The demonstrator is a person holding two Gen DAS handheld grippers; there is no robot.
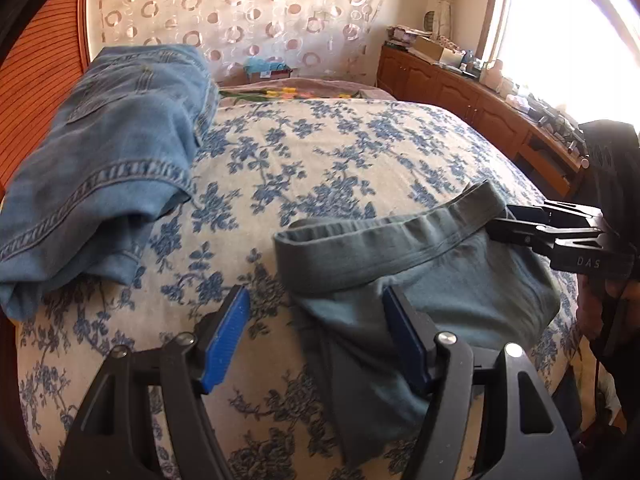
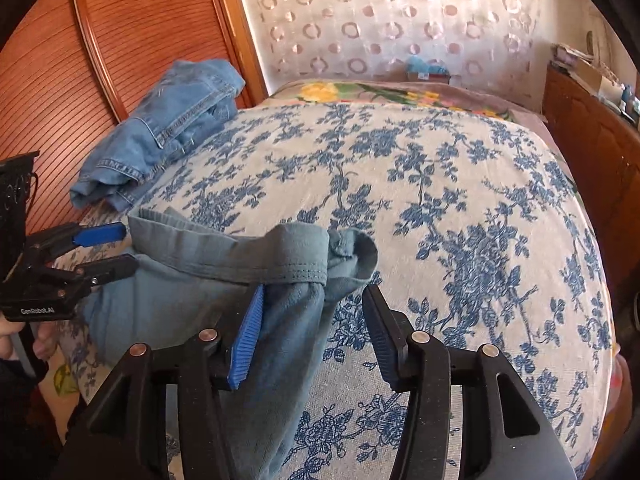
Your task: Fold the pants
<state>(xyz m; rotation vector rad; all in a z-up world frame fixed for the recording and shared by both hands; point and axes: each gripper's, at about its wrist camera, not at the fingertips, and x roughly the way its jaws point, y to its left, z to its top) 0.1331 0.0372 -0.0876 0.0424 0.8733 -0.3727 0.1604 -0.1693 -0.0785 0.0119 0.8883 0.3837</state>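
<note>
My left jaws stand apart, nothing pinched. The left gripper [image 1: 316,336] hovers over the near corner of the grey-green pants [image 1: 420,280]: one blue pad [image 1: 226,340] sits over bare bedspread, the other finger lies over the cloth, and the edge of the garment runs between them without either pad pressing it.

My right jaws are also parted. The right gripper [image 2: 312,340] straddles the other end of the pants [image 2: 224,280]; cloth hangs between the fingers, closer to the blue pad [image 2: 246,340], but I see a gap on the far side, so no clamp. In the left wrist view the right gripper [image 1: 508,220] comes in from the right edge, its tips just at the waistband [image 1: 380,236] end. In the right wrist view the left gripper [image 2: 120,248] enters from the left edge, tips at the garment's opposite end.

Pants: lying on the bed [image 1: 320,152], on the blue floral bedspread, near edge, between my two grippers. Waistband side faces the far end of the bed and is slightly rumpled; the right-hand corner is curled over on itself.

A pair of blue jeans [image 1: 104,160], loosely folded, lies well apart on the far left of the bed beside the wooden headboard [image 2: 60,80]. A wooden cabinet [image 1: 460,92] runs along the right, under the window.
</note>
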